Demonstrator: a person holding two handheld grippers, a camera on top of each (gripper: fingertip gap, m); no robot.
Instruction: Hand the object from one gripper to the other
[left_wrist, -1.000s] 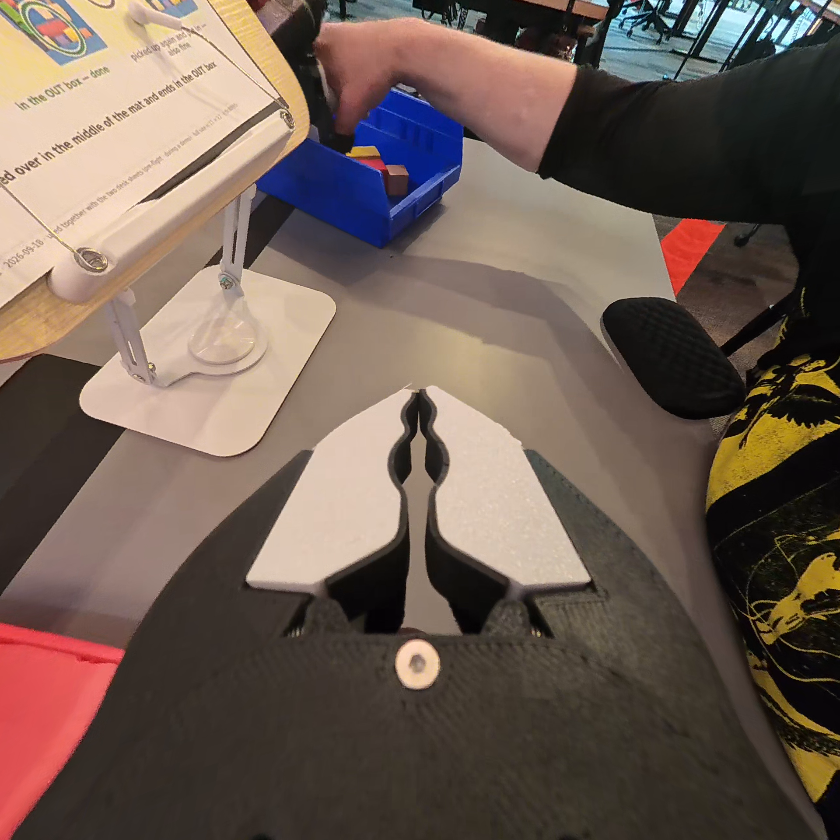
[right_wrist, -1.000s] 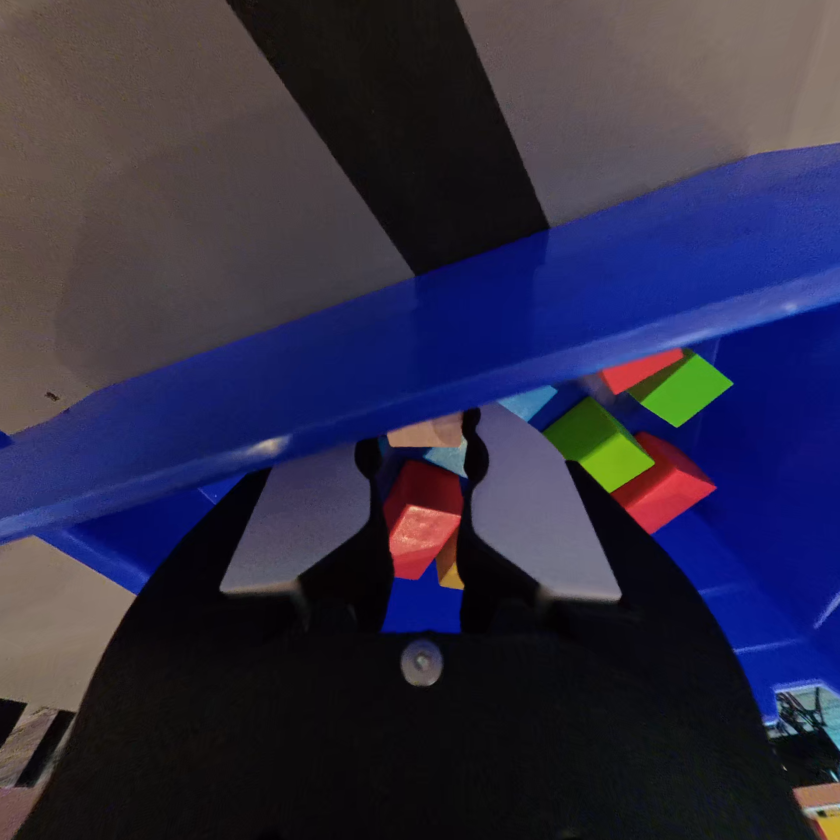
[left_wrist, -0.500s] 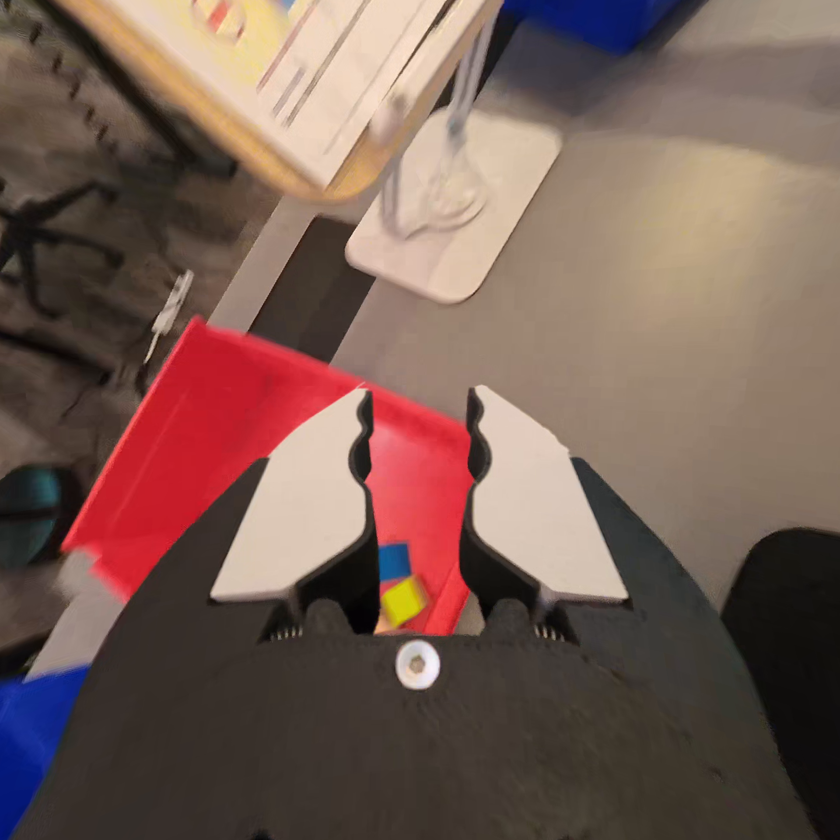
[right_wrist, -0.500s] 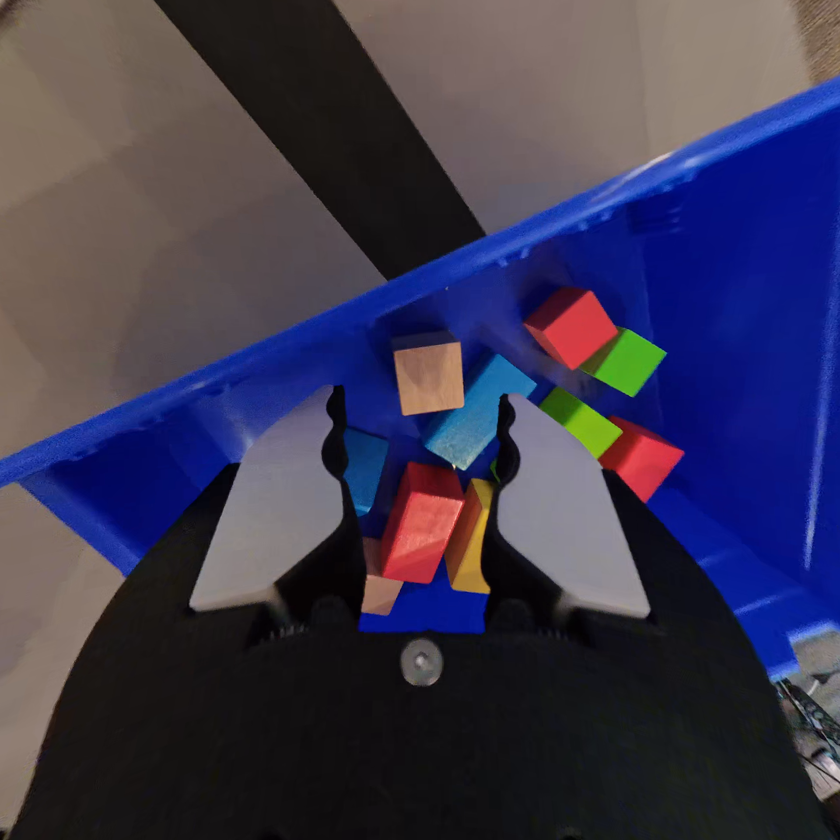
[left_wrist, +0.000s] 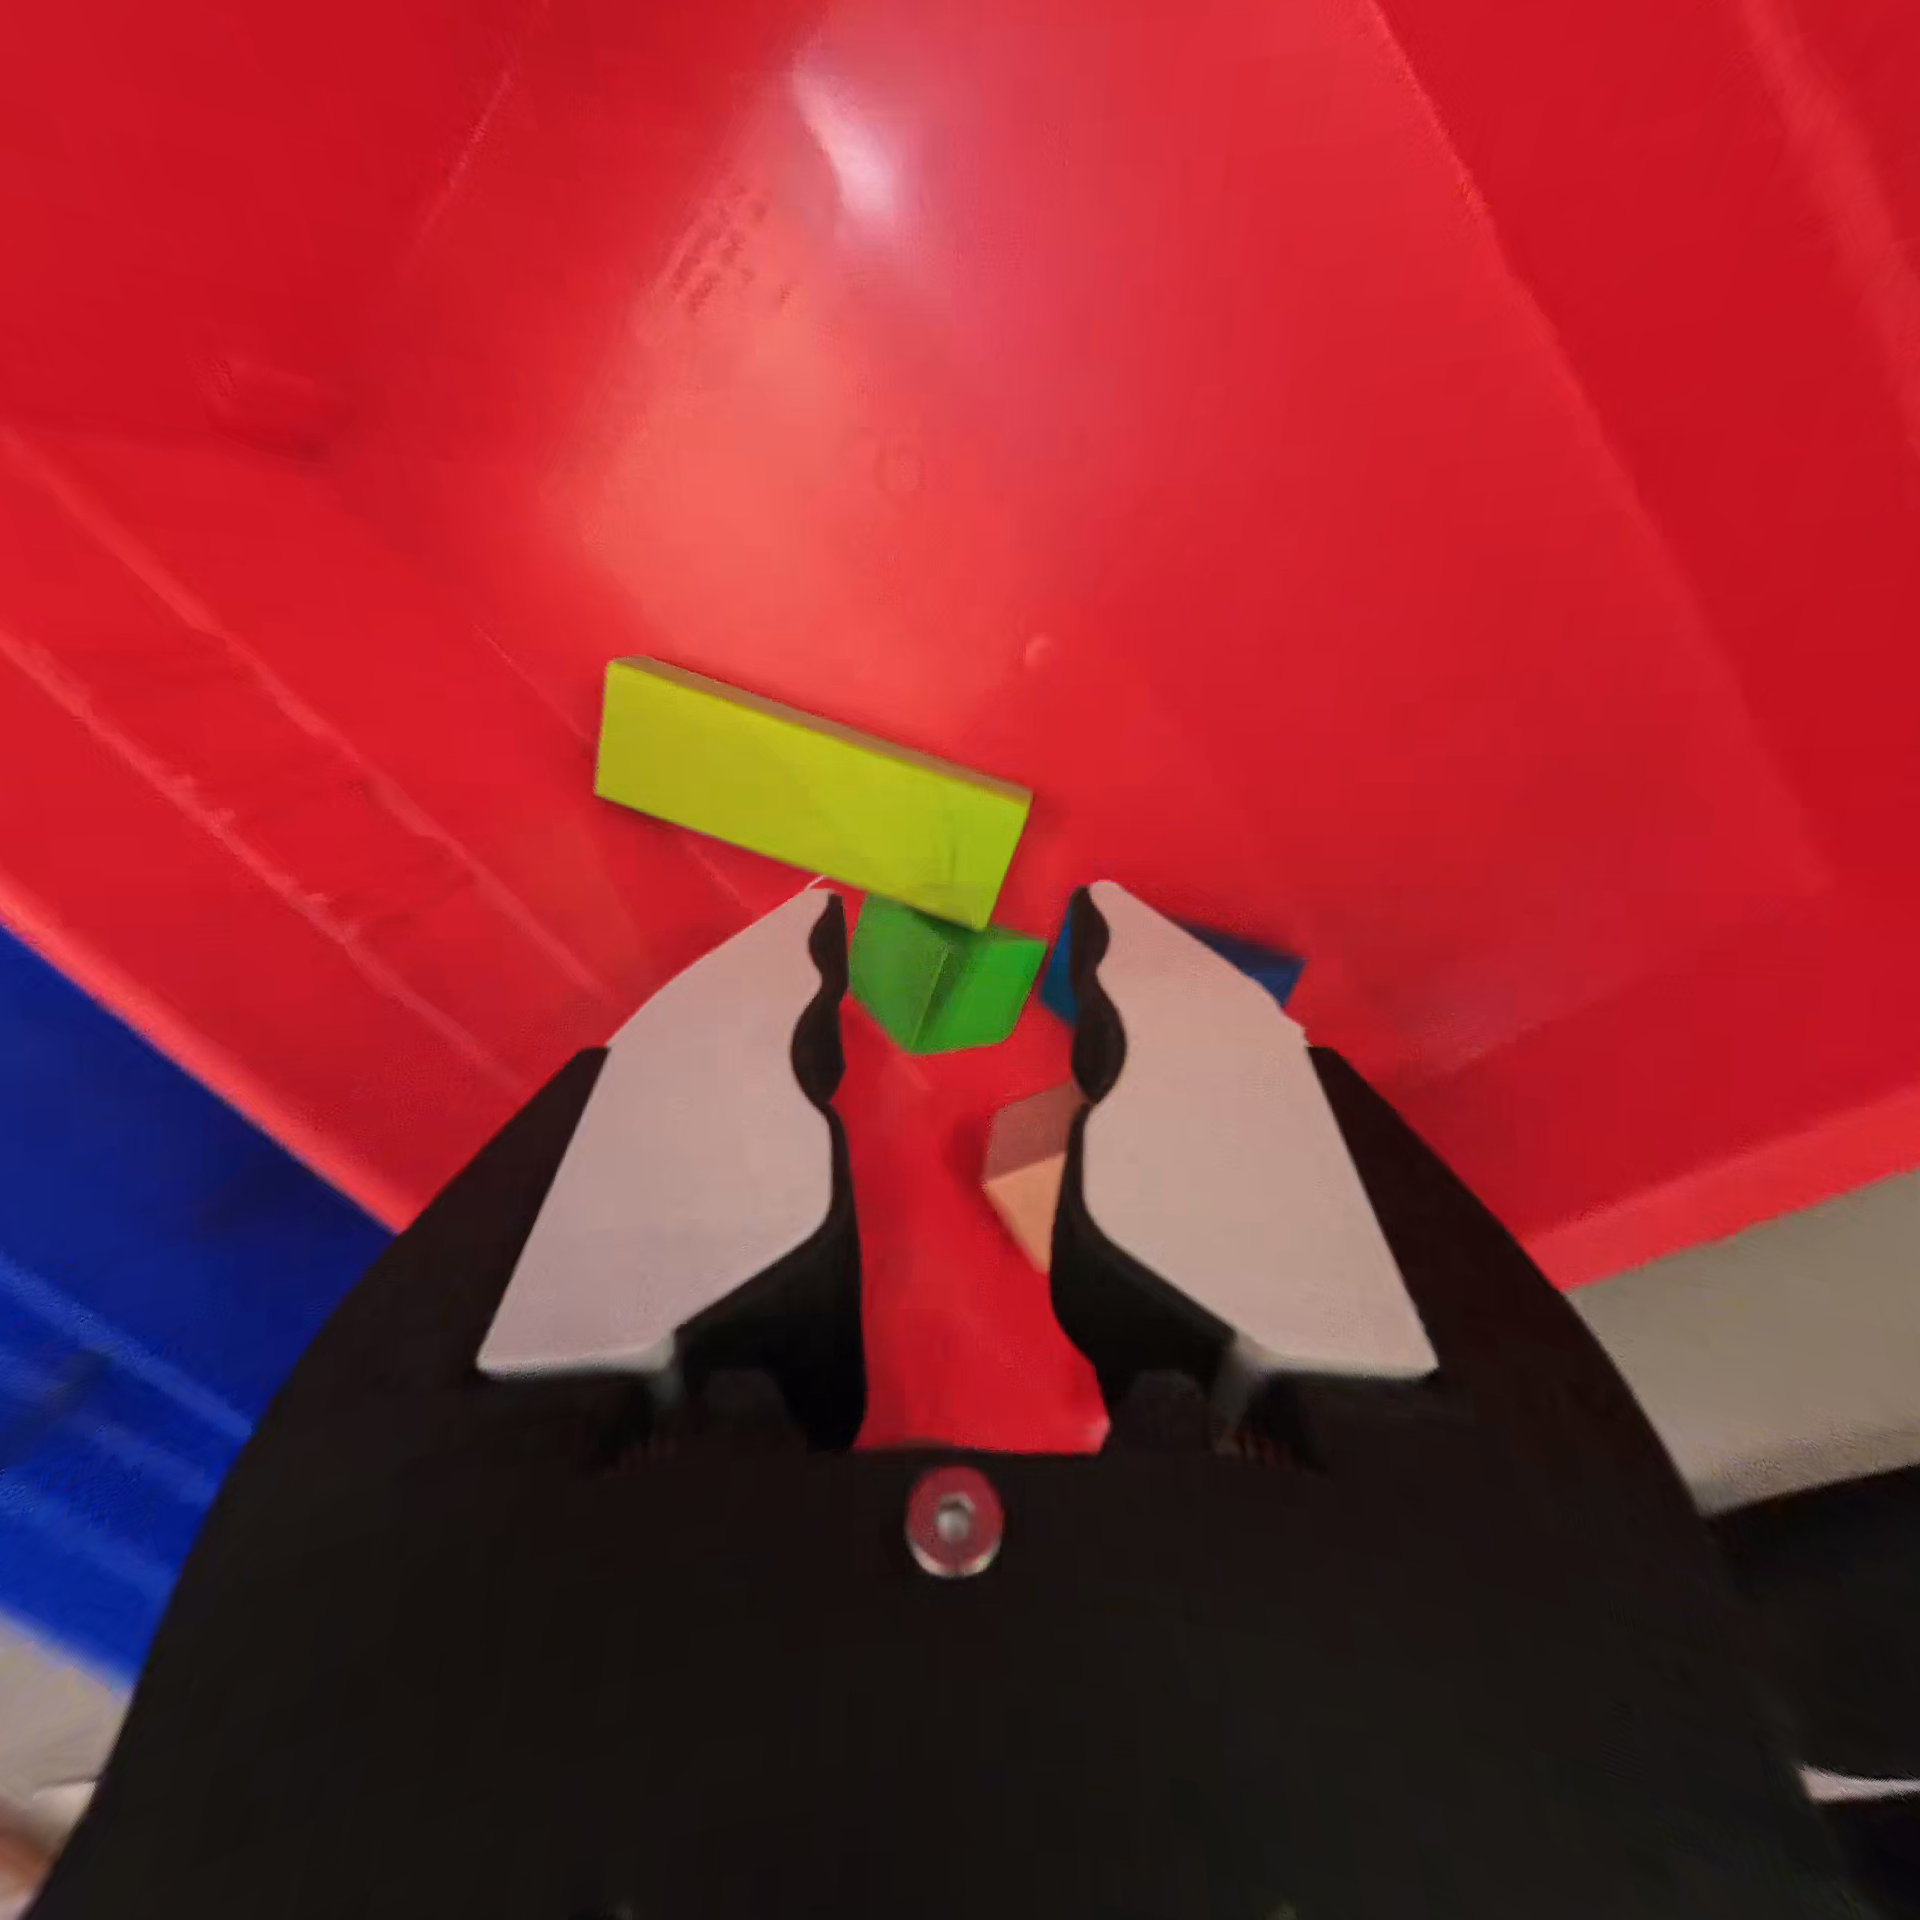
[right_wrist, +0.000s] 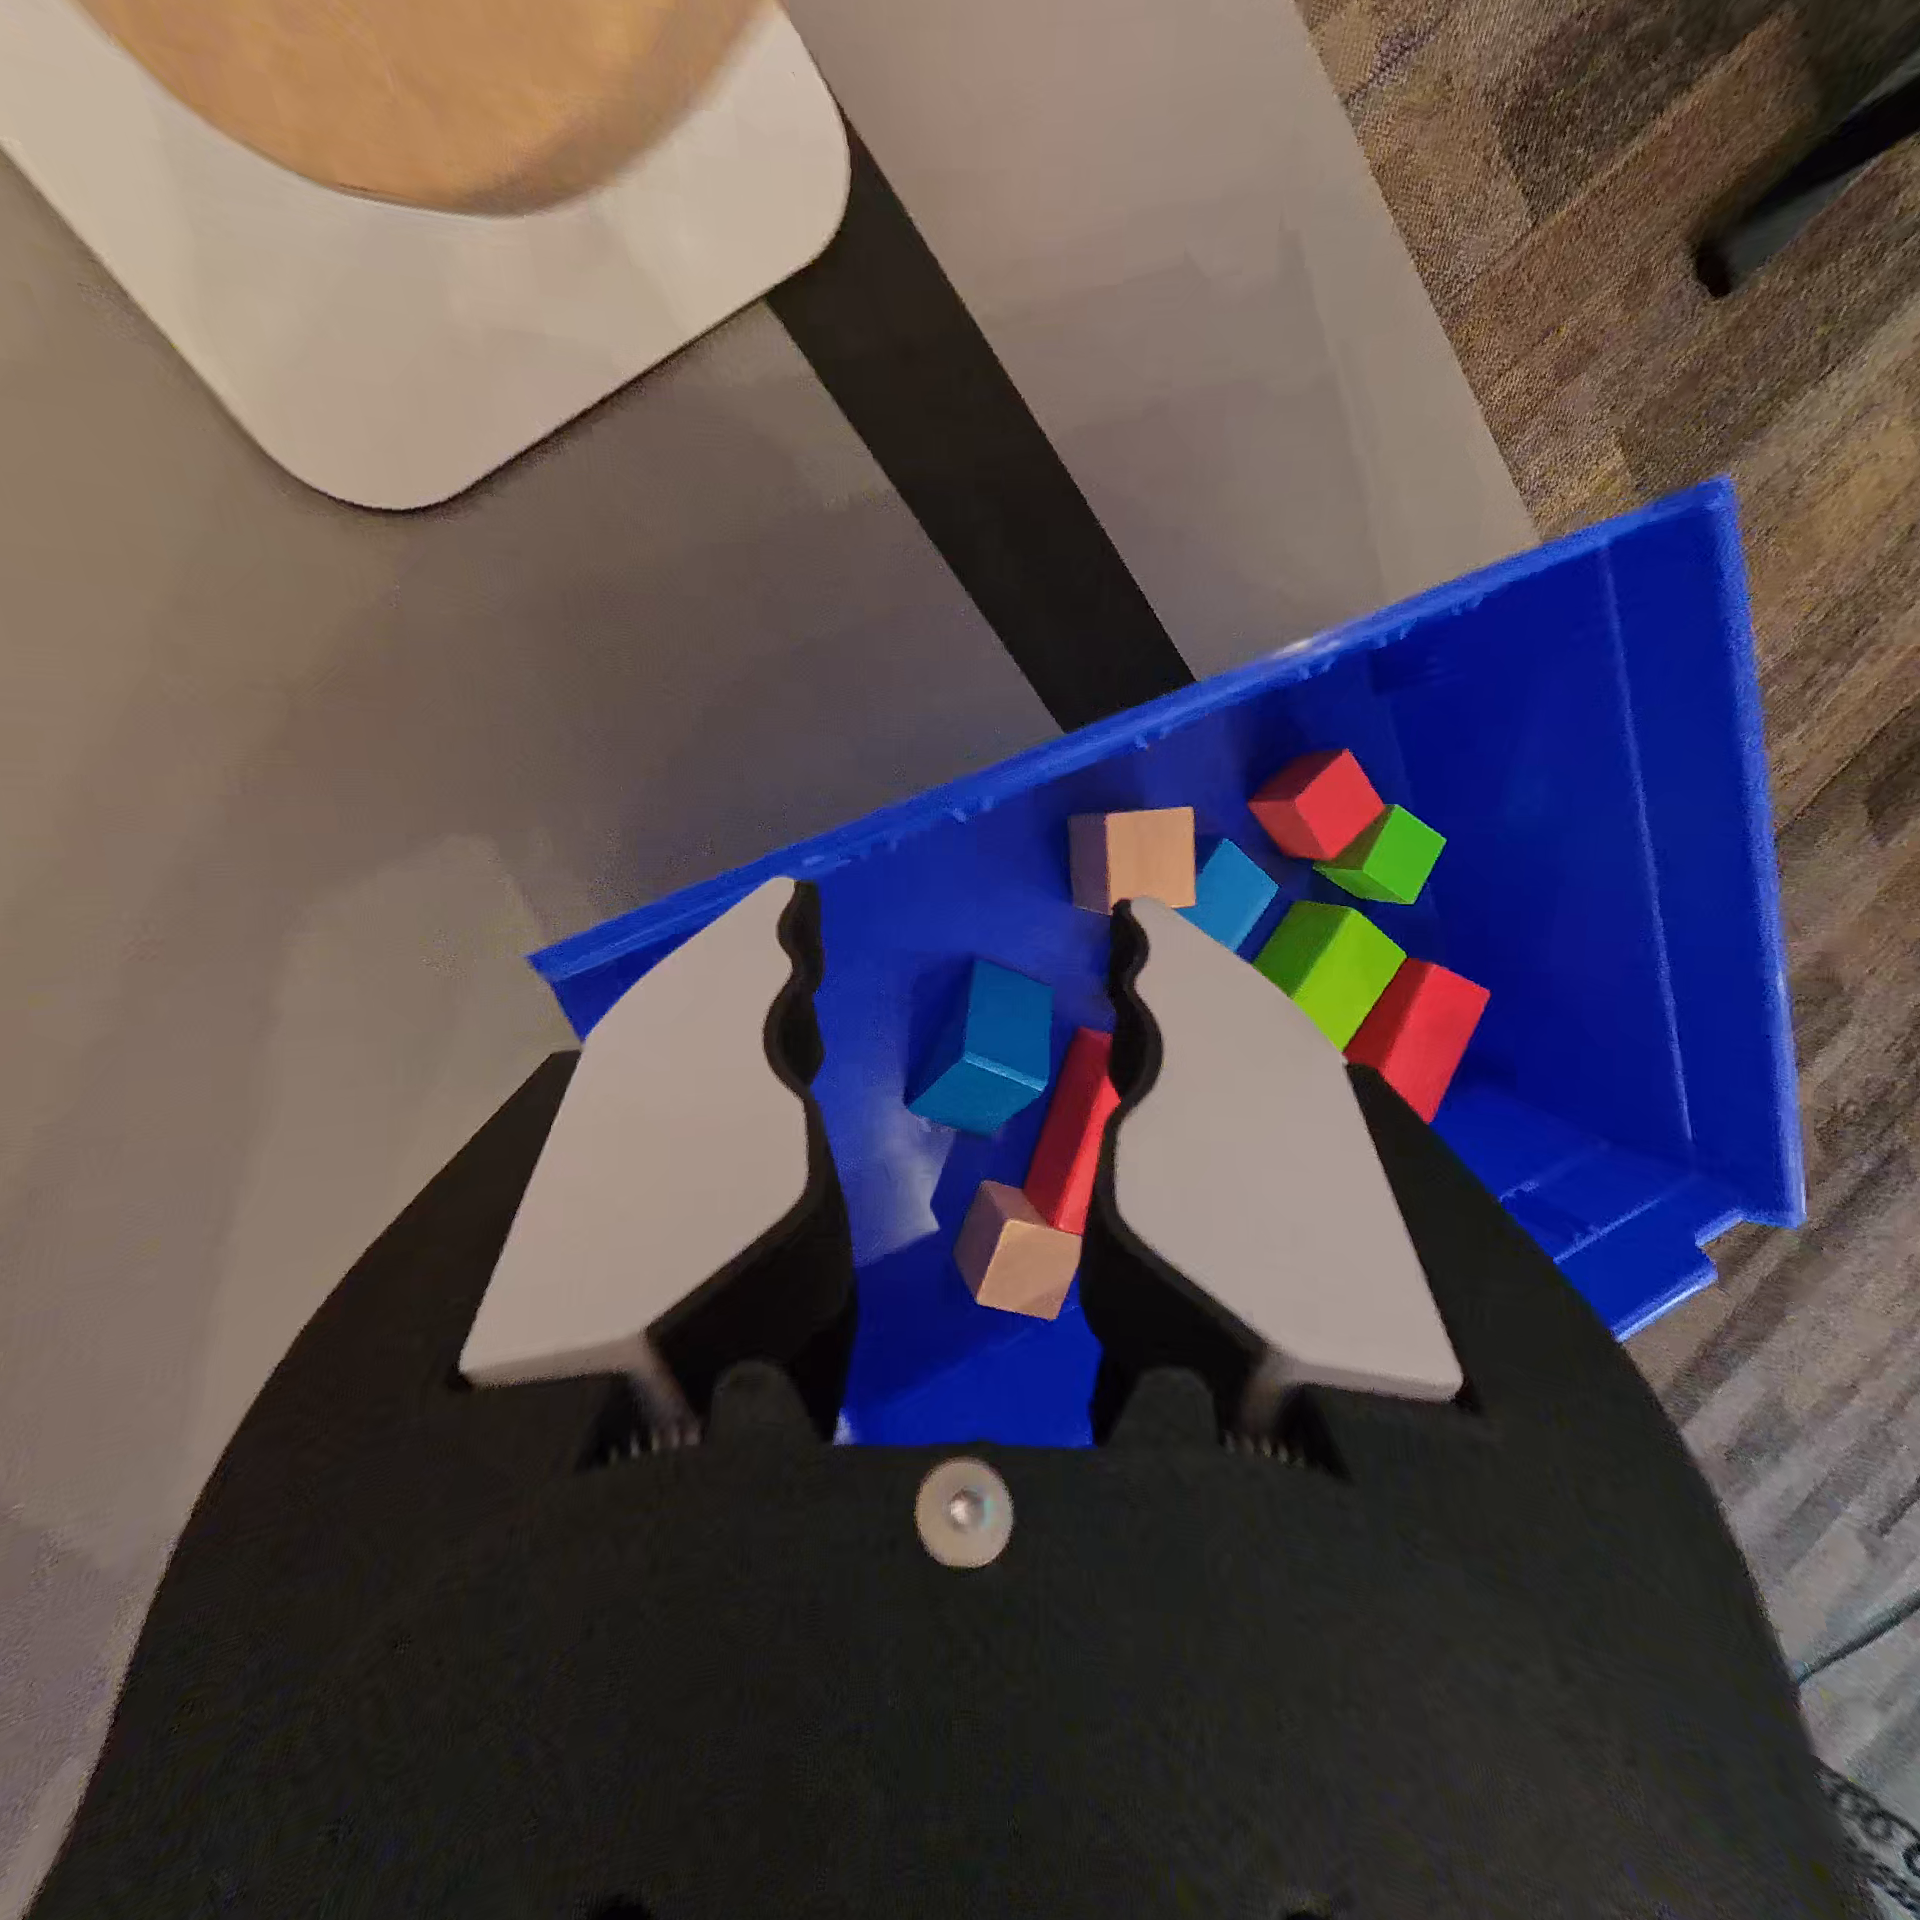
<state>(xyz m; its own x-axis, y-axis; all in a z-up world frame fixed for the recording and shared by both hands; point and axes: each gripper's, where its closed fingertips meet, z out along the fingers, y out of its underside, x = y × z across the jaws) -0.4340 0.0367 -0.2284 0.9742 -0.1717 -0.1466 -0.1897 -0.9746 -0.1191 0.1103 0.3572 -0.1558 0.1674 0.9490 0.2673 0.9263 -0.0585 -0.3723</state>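
Left wrist: hand-held gripper (left_wrist: 948, 914) apart, bare | right hand-held gripper (right_wrist: 964, 914) apart, bare

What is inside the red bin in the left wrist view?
The red bin holds a long yellow-green block, partly overlapping a green block, plus a blue block and a tan block, both partly hidden behind the open left gripper.

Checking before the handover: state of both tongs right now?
Left tongs: open, holding nothing, over the blocks in the red bin.
Right tongs: open, holding nothing, above the blue bin.
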